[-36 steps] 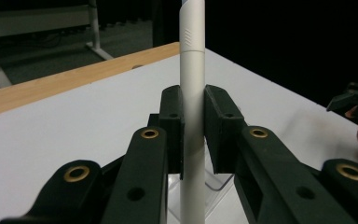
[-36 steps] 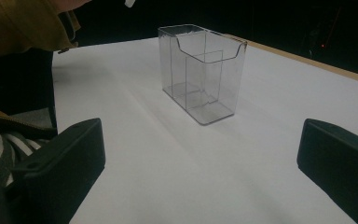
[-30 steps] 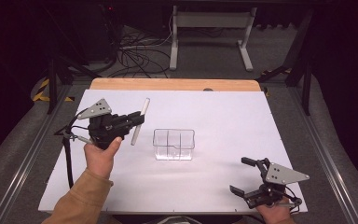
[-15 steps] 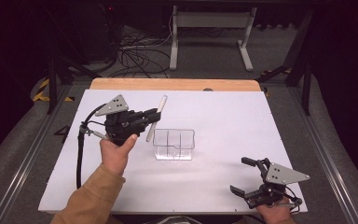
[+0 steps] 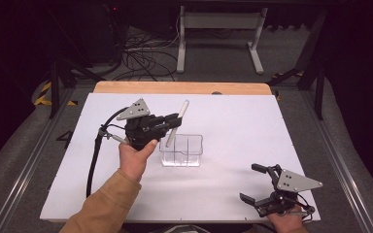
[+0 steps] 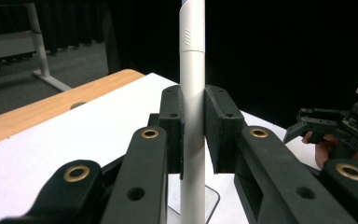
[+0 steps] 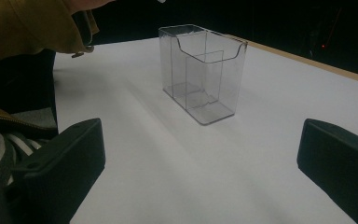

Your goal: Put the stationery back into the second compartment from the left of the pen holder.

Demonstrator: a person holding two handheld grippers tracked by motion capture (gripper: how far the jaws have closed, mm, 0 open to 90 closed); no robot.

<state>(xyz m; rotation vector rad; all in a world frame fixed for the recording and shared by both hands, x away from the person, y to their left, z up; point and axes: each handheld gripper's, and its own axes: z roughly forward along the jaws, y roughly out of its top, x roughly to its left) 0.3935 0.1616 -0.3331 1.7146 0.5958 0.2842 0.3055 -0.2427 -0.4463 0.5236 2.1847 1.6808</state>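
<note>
Here the white marker point(image 5: 176, 123) is clamped between the two black jaws of the left gripper point(image 5: 171, 121), which press on its barrel from both sides; in the left gripper view the marker point(image 6: 192, 107) stands straight up between the pads, and its top end leaves the picture. In the high view the marker is tilted, its upper end pointing toward about 1 o'clock, and its lower end hangs over the left part of the clear plastic holder point(image 5: 182, 150), close to the rim; I cannot tell if it touches the holder. The holder stands upright near the middle of the white table sheet point(image 5: 233, 121), and inner walls divide it into compartments, as the right gripper view shows point(image 7: 201, 70). The person's left hand point(image 5: 135, 158) holds the left gripper from the 7 o'clock side of the holder, and a mustard-coloured sleeve point(image 5: 102, 206) covers the forearm. A black cable point(image 5: 94, 160) hangs down from this gripper. The right gripper point(image 5: 252, 183) rests low on the sheet at about 4 o'clock from the holder, well apart from it, with its jaws wide and nothing between them; in the right gripper view the two jaws stand far to each side. Beyond the sheet, at 12 o'clock, a wooden table edge point(image 5: 175, 87) is visible.
</note>
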